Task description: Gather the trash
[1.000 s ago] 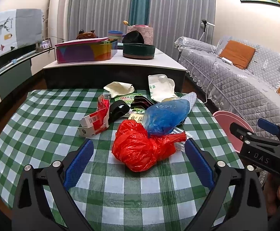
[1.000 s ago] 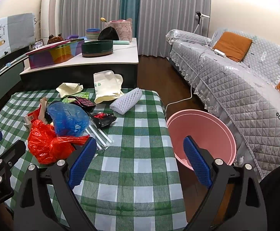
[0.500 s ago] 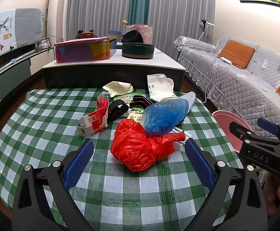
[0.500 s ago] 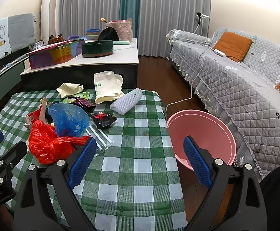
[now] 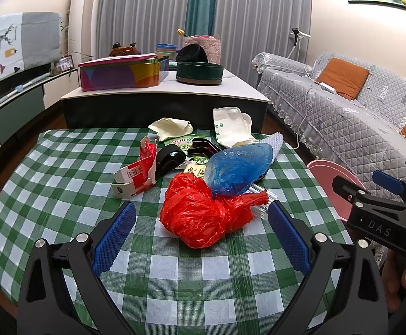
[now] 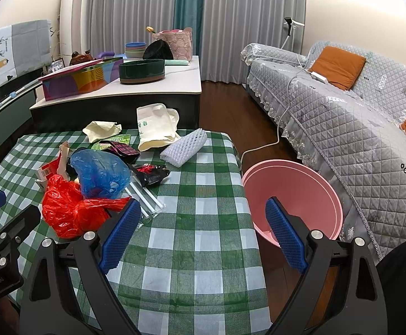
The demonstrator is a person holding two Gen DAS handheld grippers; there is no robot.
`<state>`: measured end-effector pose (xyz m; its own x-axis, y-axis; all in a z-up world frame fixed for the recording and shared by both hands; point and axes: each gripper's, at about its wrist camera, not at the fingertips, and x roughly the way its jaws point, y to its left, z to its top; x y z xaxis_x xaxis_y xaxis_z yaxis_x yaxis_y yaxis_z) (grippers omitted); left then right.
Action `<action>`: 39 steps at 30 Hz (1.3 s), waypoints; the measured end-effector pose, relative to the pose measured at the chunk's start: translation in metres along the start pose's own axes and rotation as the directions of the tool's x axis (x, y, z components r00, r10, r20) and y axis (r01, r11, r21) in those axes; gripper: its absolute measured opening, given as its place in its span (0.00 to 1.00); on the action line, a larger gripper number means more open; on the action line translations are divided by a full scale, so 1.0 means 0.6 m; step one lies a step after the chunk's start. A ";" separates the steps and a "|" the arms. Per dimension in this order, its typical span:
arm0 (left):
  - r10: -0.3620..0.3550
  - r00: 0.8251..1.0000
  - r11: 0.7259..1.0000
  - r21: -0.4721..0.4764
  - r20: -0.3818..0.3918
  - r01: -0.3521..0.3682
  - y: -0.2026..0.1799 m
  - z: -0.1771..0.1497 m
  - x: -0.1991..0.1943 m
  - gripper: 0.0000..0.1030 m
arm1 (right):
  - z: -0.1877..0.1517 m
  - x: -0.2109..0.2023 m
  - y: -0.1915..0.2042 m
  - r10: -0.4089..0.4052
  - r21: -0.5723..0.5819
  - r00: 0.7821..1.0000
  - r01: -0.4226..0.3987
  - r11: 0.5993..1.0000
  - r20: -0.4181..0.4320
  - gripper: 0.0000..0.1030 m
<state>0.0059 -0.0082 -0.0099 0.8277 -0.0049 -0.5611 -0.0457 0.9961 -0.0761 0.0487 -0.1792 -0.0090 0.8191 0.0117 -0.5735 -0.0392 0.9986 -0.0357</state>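
Trash lies heaped on a green checked tablecloth [image 5: 63, 195]: a crumpled red plastic bag [image 5: 203, 217], a blue plastic bag [image 5: 236, 167] on top of it, a torn red and white carton [image 5: 136, 176], a black strap [image 5: 170, 157], clear tubes [image 6: 144, 198], a black wrapper [image 6: 151, 174], white foam netting [image 6: 183, 148] and a cream cloth bag [image 6: 155, 125]. My left gripper [image 5: 200, 237] is open, its blue pads straddling the red bag from the near side. My right gripper [image 6: 203, 234] is open over the table's right edge, beside a pink bin [image 6: 292, 195] on the floor.
A low white-topped cabinet [image 5: 163, 92] behind the table carries a colourful tin [image 5: 119, 72] and a dark green round box [image 5: 200, 72]. A grey quilted sofa [image 6: 342, 117] with orange cushions runs along the right. A white cable [image 6: 258, 145] trails across the wooden floor.
Both views have drifted very slightly; the left gripper has shifted a little relative to the red bag. Nothing was grasped or moved on the table.
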 end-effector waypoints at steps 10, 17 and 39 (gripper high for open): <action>-0.001 1.000 1.000 0.000 -0.001 0.001 0.000 0.001 0.000 0.89 | -0.001 0.000 -0.002 0.001 0.002 1.000 -0.001 1.000 0.000 0.82; 0.000 1.000 1.000 -0.008 -0.001 0.000 -0.003 -0.001 -0.003 0.89 | 0.001 -0.005 0.006 0.002 0.001 1.000 -0.002 1.000 0.009 0.70; 0.037 0.995 0.995 -0.085 -0.090 -0.044 0.034 0.015 0.079 0.69 | 0.064 0.052 0.053 0.330 0.076 0.944 -0.330 0.941 0.008 0.54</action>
<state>0.0491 0.0124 -0.0309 0.7716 0.0236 -0.6357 -0.1296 0.9842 -0.1207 0.0948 -0.1454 0.0032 0.7647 0.3414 -0.5465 -0.2639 0.9396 0.2177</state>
